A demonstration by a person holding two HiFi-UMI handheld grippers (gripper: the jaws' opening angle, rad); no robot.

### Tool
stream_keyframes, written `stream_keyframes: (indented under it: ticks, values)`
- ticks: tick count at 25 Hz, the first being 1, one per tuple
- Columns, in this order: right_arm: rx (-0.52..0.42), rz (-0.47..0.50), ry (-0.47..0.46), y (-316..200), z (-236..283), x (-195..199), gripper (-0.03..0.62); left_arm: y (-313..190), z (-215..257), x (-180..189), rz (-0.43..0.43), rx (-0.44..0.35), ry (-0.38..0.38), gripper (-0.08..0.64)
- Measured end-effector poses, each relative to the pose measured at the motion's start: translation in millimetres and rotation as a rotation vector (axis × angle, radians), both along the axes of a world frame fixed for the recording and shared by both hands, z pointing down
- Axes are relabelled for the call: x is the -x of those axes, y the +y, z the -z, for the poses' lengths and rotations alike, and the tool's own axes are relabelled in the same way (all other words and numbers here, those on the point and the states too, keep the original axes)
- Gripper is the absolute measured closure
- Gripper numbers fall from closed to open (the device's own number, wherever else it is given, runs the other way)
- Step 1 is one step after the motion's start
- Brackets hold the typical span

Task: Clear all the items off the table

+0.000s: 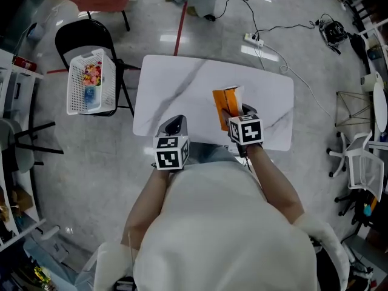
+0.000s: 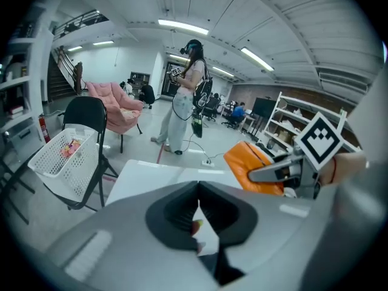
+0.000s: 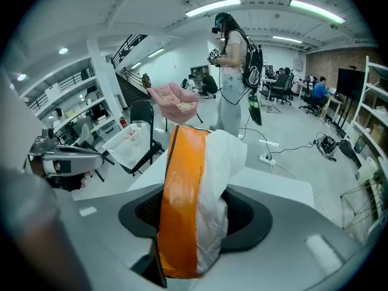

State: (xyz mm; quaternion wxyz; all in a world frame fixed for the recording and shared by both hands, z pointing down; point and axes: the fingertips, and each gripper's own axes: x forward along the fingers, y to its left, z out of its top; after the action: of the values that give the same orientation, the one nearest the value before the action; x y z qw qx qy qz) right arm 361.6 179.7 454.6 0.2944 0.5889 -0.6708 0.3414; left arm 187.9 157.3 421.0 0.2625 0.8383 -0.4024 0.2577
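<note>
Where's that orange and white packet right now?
In the head view the orange and white packet is clamped in the right gripper, over the near part of the white table, just right of the left gripper.

**A:** what's the person wearing here?

**B:** plain white top (image 1: 224,223), short sleeves. The left gripper (image 1: 174,126) and right gripper (image 1: 242,111) are both smooth grey with dark jaw pads. Each is topped by a white cube (image 1: 171,152) with black square markers.

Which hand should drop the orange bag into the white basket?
The right. The right gripper already clamps the orange bag in its fingers above the table. The left gripper is shut with no bag, though it sits nearer the white basket.
</note>
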Motion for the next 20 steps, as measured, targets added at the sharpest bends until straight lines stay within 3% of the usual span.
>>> stream_keyframes:
  ticks: [20]
  values:
    - [-0.019, 0.170, -0.005, -52.4, 12.8, 178.2, 0.348, -29.6, -1.3, 176.8, 0.182, 0.001, 0.022, 0.551]
